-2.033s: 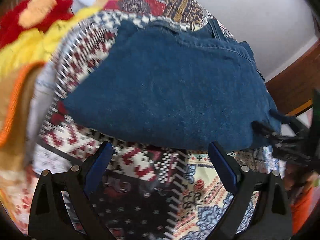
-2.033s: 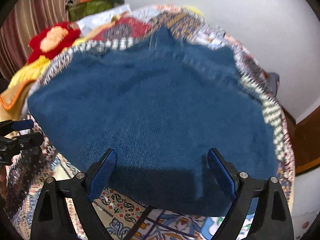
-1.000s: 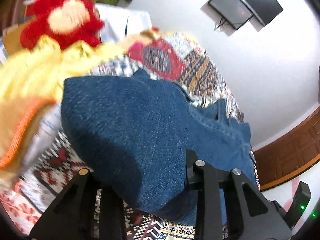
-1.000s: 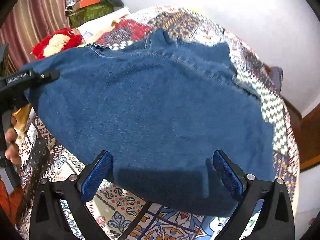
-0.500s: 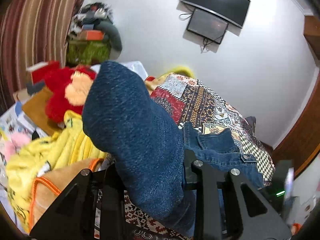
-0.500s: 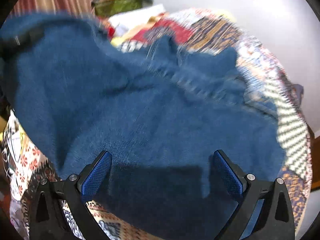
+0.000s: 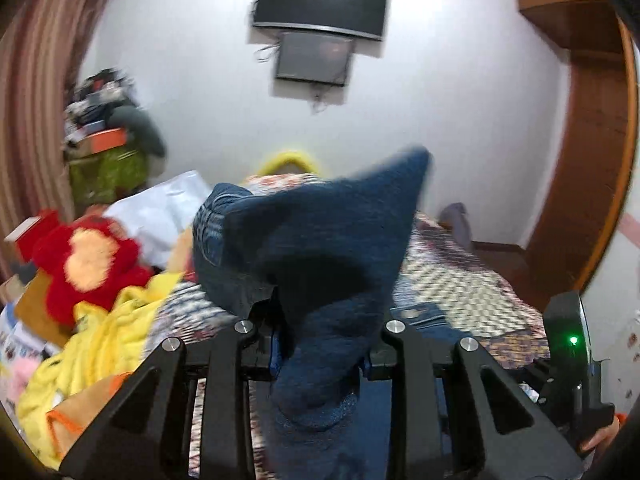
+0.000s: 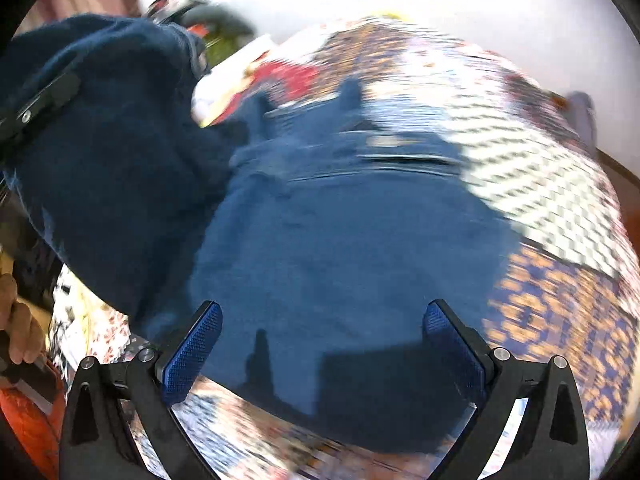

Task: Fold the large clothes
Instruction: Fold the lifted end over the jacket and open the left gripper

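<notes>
A large dark blue denim garment lies spread on the patterned bedspread. My left gripper is shut on a bunched edge of the denim and holds it up off the bed, so the cloth rises in a peak in front of the camera. In the right wrist view that raised fold hangs at the left, with the left gripper's black finger against it. My right gripper stands open just above the flat near part of the denim, its blue pads wide apart with nothing pinched.
A red plush toy and a yellow blanket lie on the bed's left side. Screens hang on the white wall and a wooden door frame stands at the right. A hand grips the left tool.
The left gripper has risen and rolled with the denim edge, pulling that side up off the bed. The right gripper stays open over the garment, its view now blurred.
</notes>
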Tool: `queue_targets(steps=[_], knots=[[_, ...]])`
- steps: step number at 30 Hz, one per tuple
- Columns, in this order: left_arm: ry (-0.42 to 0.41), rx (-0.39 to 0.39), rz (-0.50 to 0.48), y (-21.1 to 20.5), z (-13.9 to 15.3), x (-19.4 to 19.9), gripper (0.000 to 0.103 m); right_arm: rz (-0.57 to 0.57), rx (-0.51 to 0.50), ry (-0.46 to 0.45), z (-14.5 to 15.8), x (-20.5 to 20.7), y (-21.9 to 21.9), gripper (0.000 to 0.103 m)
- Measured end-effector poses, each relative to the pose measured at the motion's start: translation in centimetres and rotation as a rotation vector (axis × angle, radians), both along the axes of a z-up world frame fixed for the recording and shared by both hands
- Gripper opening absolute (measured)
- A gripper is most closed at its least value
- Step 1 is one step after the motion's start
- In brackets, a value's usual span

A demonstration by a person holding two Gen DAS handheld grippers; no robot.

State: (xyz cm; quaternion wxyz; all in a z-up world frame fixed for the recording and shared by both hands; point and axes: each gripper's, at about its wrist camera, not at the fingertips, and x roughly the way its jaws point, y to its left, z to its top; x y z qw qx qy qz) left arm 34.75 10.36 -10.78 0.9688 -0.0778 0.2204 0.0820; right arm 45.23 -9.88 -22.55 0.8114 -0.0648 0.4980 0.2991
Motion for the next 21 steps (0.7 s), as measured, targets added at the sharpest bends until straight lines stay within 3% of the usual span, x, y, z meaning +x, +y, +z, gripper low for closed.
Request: queue_targets(steps=[4,10,14,19,21], knots=[[-0.008,0.030,-0.109,-4.7,0.6,1.8,0.028,-0.093,-0.071,-0.025,0.1,0.5,-5.5,0.101],[0.073,0.099,-0.282,-12.6,-1.7,3.9,0.027,-0.205,-0.102,-0.035,0.9,-0.5,-13.0,0.101],[0.194,0.209,-0.389,-17.3,-5.5,3.5,0.027,-0.263,-0.091,-0.038,1.5,-1.4,-16.3,0.101],[0.356,0.344,-0.434,-19.6,-9.6,2.5,0.029,-0.293,-0.075,-0.038,1.7,-2.3,-18.1,0.101],[0.415,0.358,-0.455,-19.6,-10.6,2.3,0.045,-0.299,-0.070,-0.040,1.9,-2.6,-18.2,0.101]])
